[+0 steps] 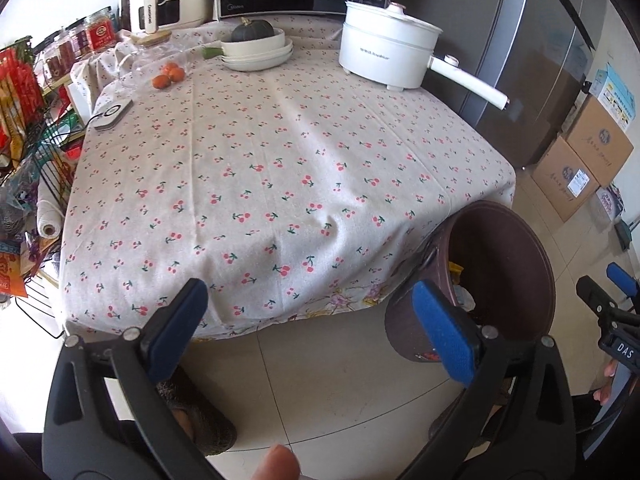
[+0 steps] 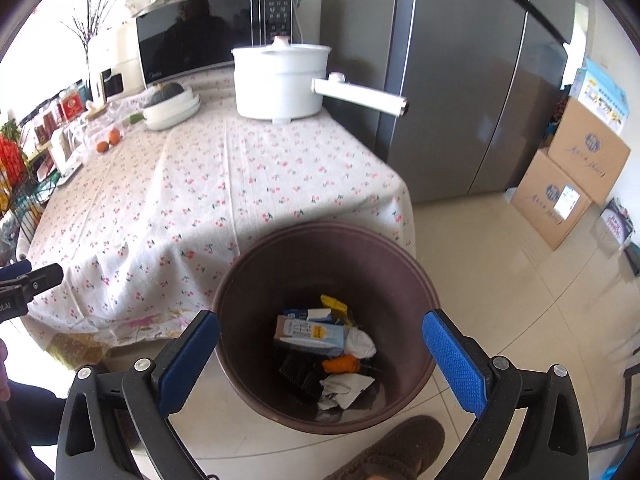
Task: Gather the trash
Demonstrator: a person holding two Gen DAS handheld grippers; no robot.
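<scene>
L wrist view: your left gripper (image 1: pixel 316 326) has jaws spread wide, nothing between the pads; it looks down past the near edge of the cherry-print tablecloth (image 1: pixel 280 168). The brown trash bin (image 1: pixel 508 280) stands on the tile floor at the table's near right corner, partly behind the right pad. No loose trash visible on the cloth from here; only the white electric pot (image 1: pixel 386 50), stacked bowls w/ a squash (image 1: pixel 256 50) and oranges (image 1: pixel 168 76) at the far end.

R wrist view: your right gripper (image 2: pixel 320 356) is also wide open and empty, hovering over the bin (image 2: pixel 248 280). Trash sits at the bin's bottom: small carton (image 2: pixel 312 334), crumpled white paper (image 2: pixel 344 390), orange scrap (image 2: pixel 340 364), yellow wrapper (image 2: pixel 334 304).

Handling, judged: all light. Paper + wrappers soft, will crush, so pinch mid-bunch. Carton semi-stiff; take it across the narrow faces. Bin is rigid plastic prob.; grip the rim wall if you must shift it.
</scene>
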